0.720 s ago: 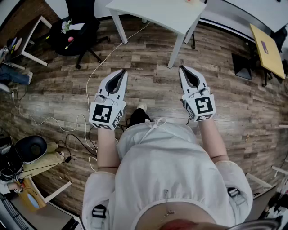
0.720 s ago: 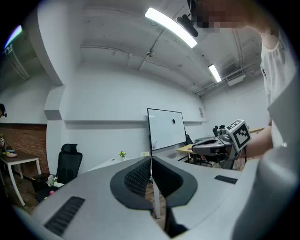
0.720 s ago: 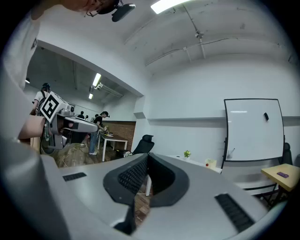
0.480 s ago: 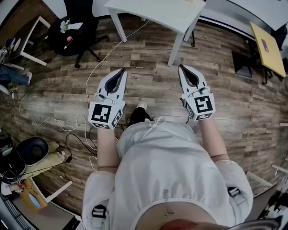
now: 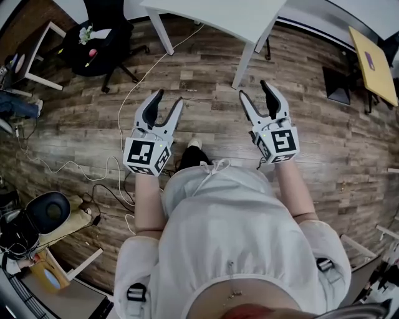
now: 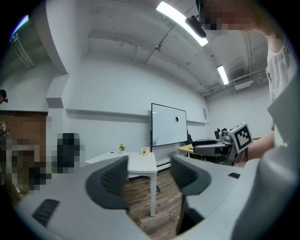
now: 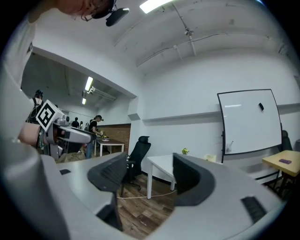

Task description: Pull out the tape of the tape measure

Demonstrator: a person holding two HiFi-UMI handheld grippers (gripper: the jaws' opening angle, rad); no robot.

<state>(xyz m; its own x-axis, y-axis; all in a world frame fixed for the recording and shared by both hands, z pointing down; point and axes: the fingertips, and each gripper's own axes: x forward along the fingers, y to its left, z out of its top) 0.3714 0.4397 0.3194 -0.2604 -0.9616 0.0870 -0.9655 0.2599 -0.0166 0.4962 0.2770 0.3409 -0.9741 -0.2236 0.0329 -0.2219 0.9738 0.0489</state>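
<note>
1. Wood floor (image 5: 206,124) is lying under the standing person, who is holding both tools level in front of the body. No tape measure is showing on it, or in any view.
2. Left gripper (image 5: 168,99) and right gripper (image 5: 255,91) are both gaping, jaws apart, with only air and floorboards showing between them.
3. Cable (image 5: 128,99) is trailing over the boards just beside the left gripper. I judge that a step forward could be catching a foot on it.
4. Table (image 5: 218,19) is standing ahead, and the head view's top edge is cutting most of it off. A small pale box (image 6: 145,151) is sitting on it, too small to identify, so a reach could be heading for the wrong thing.
5. Whiteboard (image 6: 168,124) is hanging farthest back.
</note>
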